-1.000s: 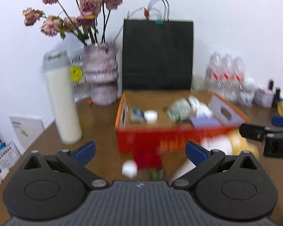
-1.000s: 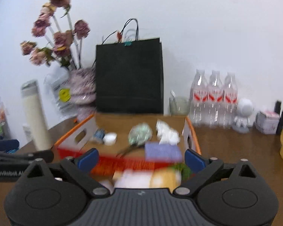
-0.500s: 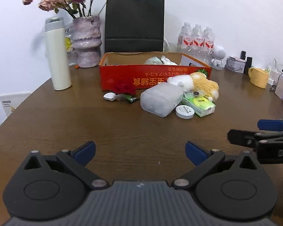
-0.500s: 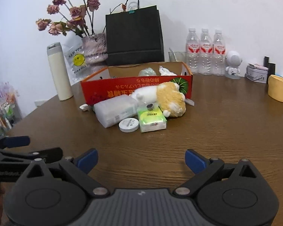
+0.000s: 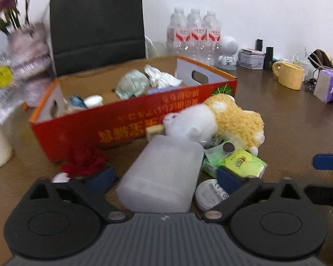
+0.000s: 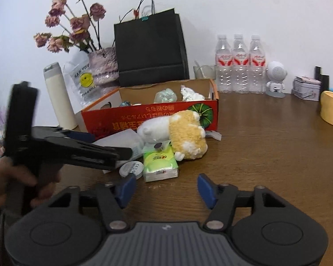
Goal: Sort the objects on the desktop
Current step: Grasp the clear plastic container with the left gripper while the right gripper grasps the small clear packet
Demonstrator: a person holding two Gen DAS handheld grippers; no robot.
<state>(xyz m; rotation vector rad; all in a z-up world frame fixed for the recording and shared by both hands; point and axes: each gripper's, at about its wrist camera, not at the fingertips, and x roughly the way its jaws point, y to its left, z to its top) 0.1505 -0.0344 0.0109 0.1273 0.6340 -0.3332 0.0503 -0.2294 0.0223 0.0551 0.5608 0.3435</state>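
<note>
A frosted, translucent plastic box [image 5: 164, 175] with rounded corners lies on the brown wood-grain counter [image 6: 266, 146], just in front of a red printed cardboard carton [image 5: 131, 122] whose open top shows crumpled white paper and a few small items. The left gripper [image 5: 164, 177] has its blue-padded jaws on either side of this box and closing; gaps show at both pads, so nothing is clamped. Against the box's far end leans a plush toy [image 5: 222, 119], woolly and soft, white at the head and curly yellow at the body. Below it lies a glossy green tissue pack [image 6: 159, 164], and touching that a flat round white tin [image 6: 132, 169]. A knot of fuzzy red yarn [image 5: 83, 159] sits by the carton's near corner. The right gripper [image 6: 166, 188] hovers over bare wood short of the tissue pack, its jaws closing with nothing between them. A hand [image 6: 13, 184] holds the left gripper's black handle.
</note>
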